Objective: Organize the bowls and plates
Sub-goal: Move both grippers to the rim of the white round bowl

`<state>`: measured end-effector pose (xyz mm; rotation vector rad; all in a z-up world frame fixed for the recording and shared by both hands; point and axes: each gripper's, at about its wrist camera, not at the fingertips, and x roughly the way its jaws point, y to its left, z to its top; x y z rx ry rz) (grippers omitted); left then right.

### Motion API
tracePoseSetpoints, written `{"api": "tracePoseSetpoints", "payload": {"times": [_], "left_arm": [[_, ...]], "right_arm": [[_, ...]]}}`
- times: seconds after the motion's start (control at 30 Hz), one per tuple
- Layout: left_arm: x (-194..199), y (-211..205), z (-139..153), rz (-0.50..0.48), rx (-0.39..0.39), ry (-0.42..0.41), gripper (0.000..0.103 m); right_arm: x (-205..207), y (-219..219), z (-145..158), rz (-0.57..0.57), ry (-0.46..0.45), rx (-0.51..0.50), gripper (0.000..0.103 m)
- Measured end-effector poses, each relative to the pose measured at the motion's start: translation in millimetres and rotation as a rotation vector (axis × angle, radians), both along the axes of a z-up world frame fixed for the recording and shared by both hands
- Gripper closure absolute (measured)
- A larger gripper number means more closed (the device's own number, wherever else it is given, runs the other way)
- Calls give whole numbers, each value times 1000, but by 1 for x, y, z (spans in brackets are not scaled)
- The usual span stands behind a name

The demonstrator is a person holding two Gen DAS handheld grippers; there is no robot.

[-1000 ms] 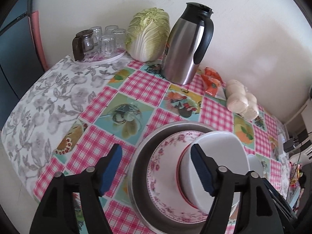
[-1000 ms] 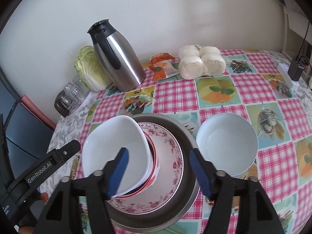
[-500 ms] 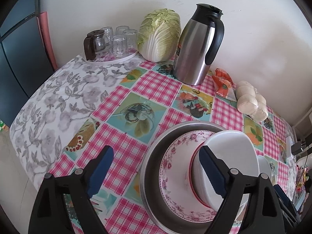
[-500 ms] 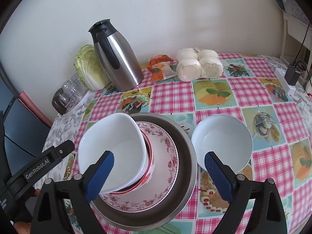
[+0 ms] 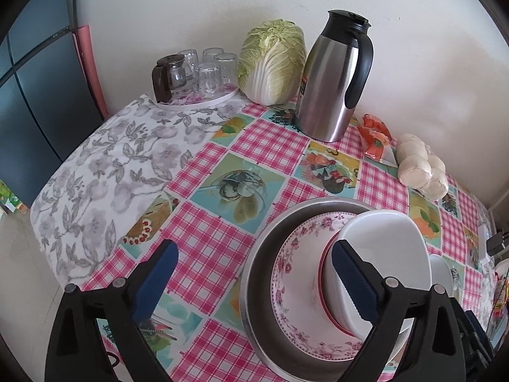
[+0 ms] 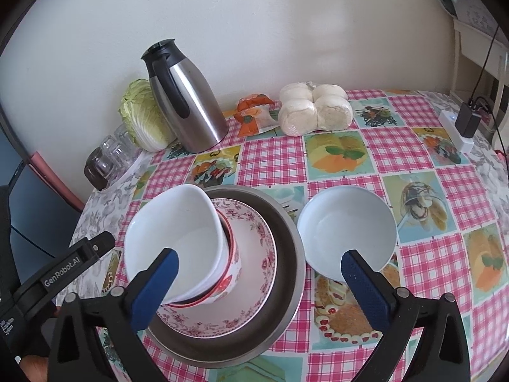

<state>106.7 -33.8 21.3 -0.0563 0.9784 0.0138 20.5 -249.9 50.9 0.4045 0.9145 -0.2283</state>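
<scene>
Two white bowls (image 6: 346,222), one floral plate (image 6: 254,238); both grippers' jaws opening, pinching nothing.

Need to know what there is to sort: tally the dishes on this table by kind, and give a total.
White bowls: 2
Floral plate: 1
Red-rimmed floral bowl: 1
Metal basin: 1
Total: 5
</scene>
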Motion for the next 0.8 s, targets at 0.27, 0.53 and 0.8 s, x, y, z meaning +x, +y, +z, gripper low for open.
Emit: {"api": "tracePoseSetpoints", "payload": {"times": [0.27,0.53,0.8], "left_arm": [[-10,-7,12,-6,12,-59,5],[-21,-28,35,-87,-76,-163,5],[-33,-72,53,-236,-123,-230,5]], "right_arm": [[-7,-15,5,-20,-25,16,0],[-24,-65,16,-138,-71,22,0],[-47,-115,17,-251,-84,22,0]]}}
